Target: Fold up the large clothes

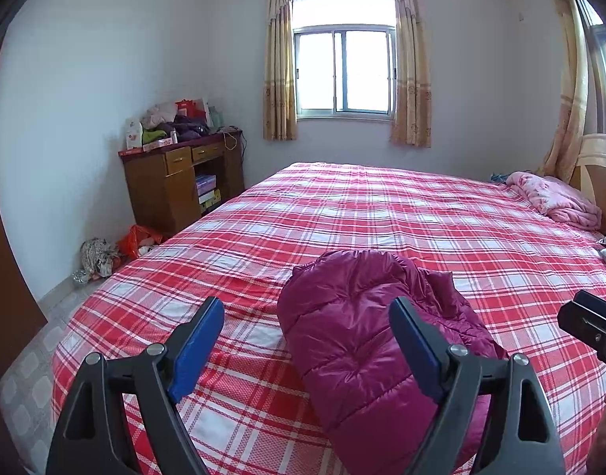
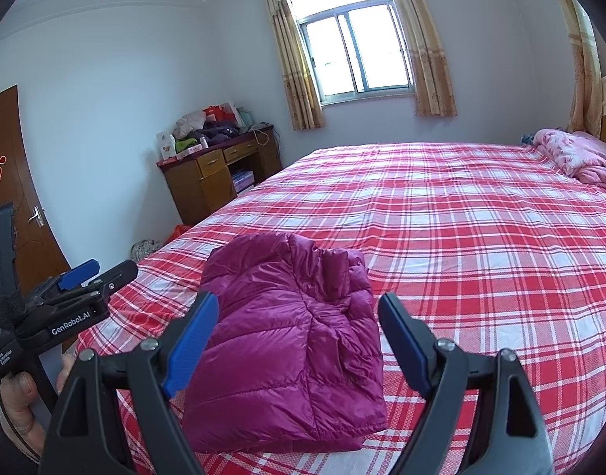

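Both grippers, the left gripper [image 1: 306, 328] and right gripper [image 2: 299, 324], hover with fingers spread, holding nothing; the folded magenta puffer jacket [image 2: 287, 340] lies on the bed [image 2: 481, 237] just beyond them. Slippery padding may spring open, likely if nudged.

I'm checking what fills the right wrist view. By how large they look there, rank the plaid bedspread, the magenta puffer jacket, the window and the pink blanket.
1. plaid bedspread
2. magenta puffer jacket, enlarged by nearness
3. window
4. pink blanket, partly cut off
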{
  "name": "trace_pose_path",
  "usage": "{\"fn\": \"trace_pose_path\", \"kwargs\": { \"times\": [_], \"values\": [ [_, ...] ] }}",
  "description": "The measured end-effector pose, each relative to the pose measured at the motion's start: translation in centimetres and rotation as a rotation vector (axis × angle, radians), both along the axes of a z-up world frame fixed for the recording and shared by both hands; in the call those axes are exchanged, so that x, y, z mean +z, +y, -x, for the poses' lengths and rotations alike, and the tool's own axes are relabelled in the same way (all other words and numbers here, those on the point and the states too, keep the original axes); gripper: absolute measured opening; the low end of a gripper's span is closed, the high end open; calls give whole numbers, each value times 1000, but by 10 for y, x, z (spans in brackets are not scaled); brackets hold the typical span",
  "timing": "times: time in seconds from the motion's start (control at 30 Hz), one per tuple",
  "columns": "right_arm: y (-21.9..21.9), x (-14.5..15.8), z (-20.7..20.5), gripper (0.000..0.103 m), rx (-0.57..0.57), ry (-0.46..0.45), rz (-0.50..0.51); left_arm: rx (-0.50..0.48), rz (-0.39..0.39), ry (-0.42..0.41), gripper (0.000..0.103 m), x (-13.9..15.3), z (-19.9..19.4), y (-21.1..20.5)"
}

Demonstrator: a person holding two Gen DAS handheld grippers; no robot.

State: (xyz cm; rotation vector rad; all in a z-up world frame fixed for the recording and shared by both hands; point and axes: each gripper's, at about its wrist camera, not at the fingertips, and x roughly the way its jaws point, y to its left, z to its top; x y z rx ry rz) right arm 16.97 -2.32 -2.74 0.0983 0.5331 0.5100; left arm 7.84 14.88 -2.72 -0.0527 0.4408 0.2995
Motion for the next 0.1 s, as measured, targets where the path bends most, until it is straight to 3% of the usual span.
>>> {"fn": "trace_pose_path", "kwargs": {
  "times": [0.1],
  "values": [
    [-1,-2,0,86,1,1,4,-7,-11,-1,86,0,-1,-2]
  ]
}}
